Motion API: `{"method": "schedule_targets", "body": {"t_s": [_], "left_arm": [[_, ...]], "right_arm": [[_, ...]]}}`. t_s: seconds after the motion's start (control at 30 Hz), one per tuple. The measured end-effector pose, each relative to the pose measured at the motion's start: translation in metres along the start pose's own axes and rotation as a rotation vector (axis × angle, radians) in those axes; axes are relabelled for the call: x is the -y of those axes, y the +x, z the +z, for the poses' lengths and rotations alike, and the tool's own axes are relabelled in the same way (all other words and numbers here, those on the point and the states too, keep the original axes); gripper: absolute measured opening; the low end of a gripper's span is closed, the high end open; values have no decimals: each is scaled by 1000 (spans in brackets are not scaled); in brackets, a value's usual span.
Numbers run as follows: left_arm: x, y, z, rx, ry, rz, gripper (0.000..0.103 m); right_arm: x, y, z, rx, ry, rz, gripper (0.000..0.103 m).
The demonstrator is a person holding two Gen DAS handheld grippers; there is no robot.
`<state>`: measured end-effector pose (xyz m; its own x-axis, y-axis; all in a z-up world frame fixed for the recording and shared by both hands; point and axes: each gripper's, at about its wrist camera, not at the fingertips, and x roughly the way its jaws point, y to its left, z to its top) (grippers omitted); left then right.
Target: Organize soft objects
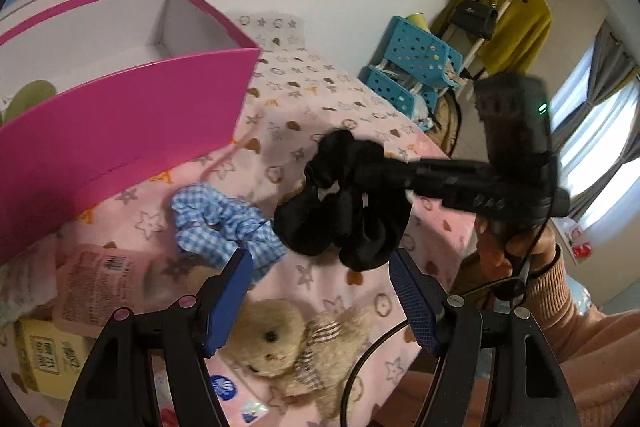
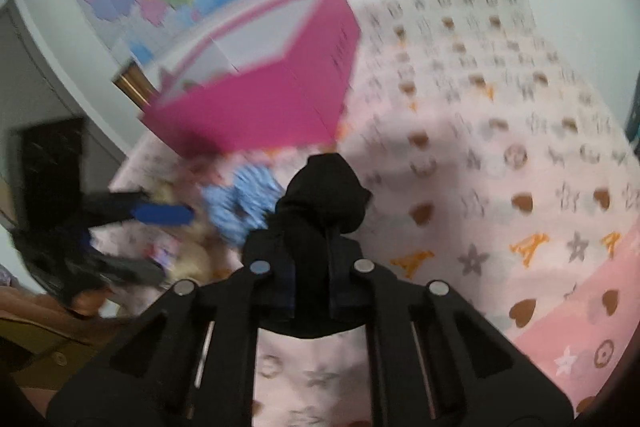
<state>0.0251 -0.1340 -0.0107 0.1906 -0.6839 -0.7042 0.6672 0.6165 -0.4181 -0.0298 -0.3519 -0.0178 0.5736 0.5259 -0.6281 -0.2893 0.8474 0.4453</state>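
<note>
Blanket (image 2: 500, 131) lies bare right of the pink box (image 2: 256, 107).

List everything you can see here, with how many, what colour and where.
black scrunchie: one, black, clamped in the right hand-held gripper above the blanket
checked scrunchie: one, blue and white, lying on the blanket beside the black one
teddy bear: one, beige with a striped scarf, on the blanket near the camera
box: one, pink outside, white inside, open, at the back left of the blanket
blanket: one, pink with stars and hearts, under everything
packets: a few, pink and yellow, at the left edge
left hand-held gripper: one, black with blue pads, open
right hand-held gripper: one, black, shut on the black scrunchie
</note>
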Motion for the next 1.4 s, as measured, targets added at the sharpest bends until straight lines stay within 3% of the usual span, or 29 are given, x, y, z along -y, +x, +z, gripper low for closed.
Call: {"method": "schedule_targets", "body": {"t_s": [0.27, 0.37, 0.43, 0.6, 0.8, 1.1, 1.27, 1.4], "left_arm": [[8, -1, 8, -10, 8, -128, 72], [3, -11, 17, 29, -10, -150, 70], [-2, -22, 24, 70, -20, -144, 63], [-15, -54, 50, 177, -17, -56, 55], [-35, -71, 90, 231, -5, 75, 51], [-85, -40, 139, 163, -68, 244, 45], [-124, -26, 150, 118, -129, 284, 45], [-144, -10, 155, 74, -173, 332, 45]], "right_arm": [[-46, -23, 30, 110, -99, 105, 11], [-66, -26, 44, 135, -155, 148, 11], [-79, -25, 58, 158, -196, 165, 11], [-98, -13, 95, 198, -257, 170, 11], [-103, 15, 140, 211, -273, 168, 11], [-88, 84, 191, 135, -250, 119, 11], [-75, 117, 204, 83, -234, 94, 11], [-66, 143, 208, 32, -250, -15, 16]]}}
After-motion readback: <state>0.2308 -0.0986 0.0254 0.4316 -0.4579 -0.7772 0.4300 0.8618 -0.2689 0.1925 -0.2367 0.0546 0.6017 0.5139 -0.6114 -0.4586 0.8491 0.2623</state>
